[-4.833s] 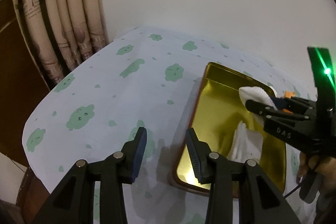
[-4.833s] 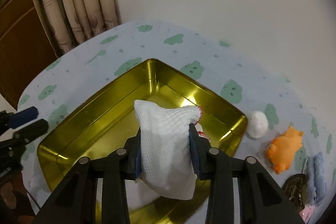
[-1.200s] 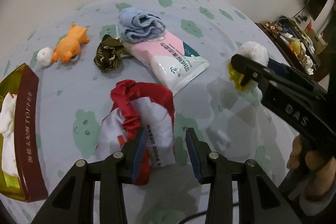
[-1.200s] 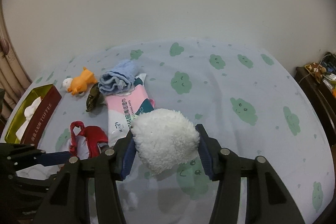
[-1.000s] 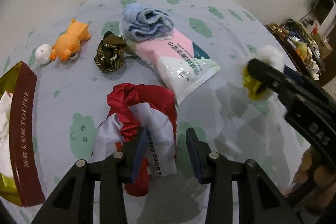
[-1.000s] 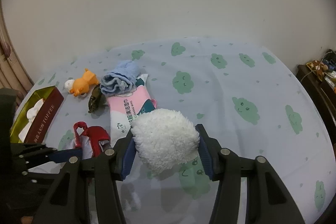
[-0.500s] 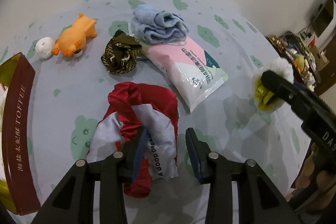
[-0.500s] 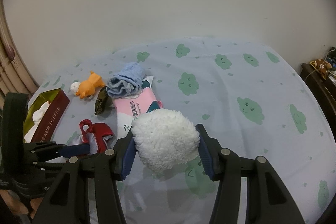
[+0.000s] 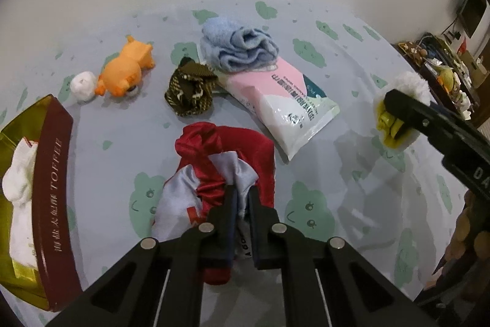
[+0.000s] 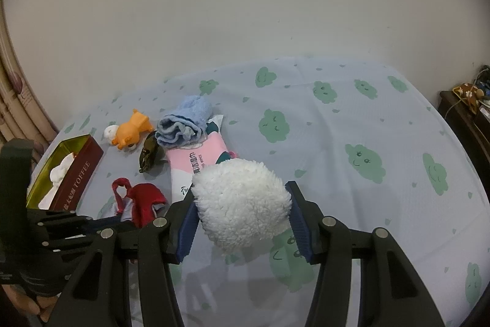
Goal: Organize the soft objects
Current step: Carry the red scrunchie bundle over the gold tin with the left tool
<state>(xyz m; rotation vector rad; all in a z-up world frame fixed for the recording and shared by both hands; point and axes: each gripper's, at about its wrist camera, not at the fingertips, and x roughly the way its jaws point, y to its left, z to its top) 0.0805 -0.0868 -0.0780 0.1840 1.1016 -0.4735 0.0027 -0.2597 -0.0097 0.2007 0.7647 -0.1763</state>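
My left gripper (image 9: pixel 242 204) is shut on the red and grey satin cloth (image 9: pixel 226 155) lying on the cloud-print sheet. My right gripper (image 10: pixel 242 222) is shut on a fluffy white plush (image 10: pixel 242 201) held above the sheet; it also shows in the left wrist view (image 9: pixel 401 115) with a yellow underside. The gold toffee tin (image 9: pixel 55 173) at the left holds white cloths (image 9: pixel 20 173). An orange toy animal (image 9: pixel 127 71), a small white ball (image 9: pixel 82 82), a brown patterned scrunchie (image 9: pixel 190 91), a blue towel (image 9: pixel 239 48) and a pink wipes pack (image 9: pixel 284 100) lie beyond.
The bed sheet (image 10: pixel 352 118) runs to a white wall behind. Curtains (image 10: pixel 15 100) hang at the left. A dark side table with clutter (image 9: pixel 441 66) stands off the right edge of the bed.
My left gripper has closed on the red and grey cloth; half a second ago its fingers were open around it. The right gripper still holds the white plush.
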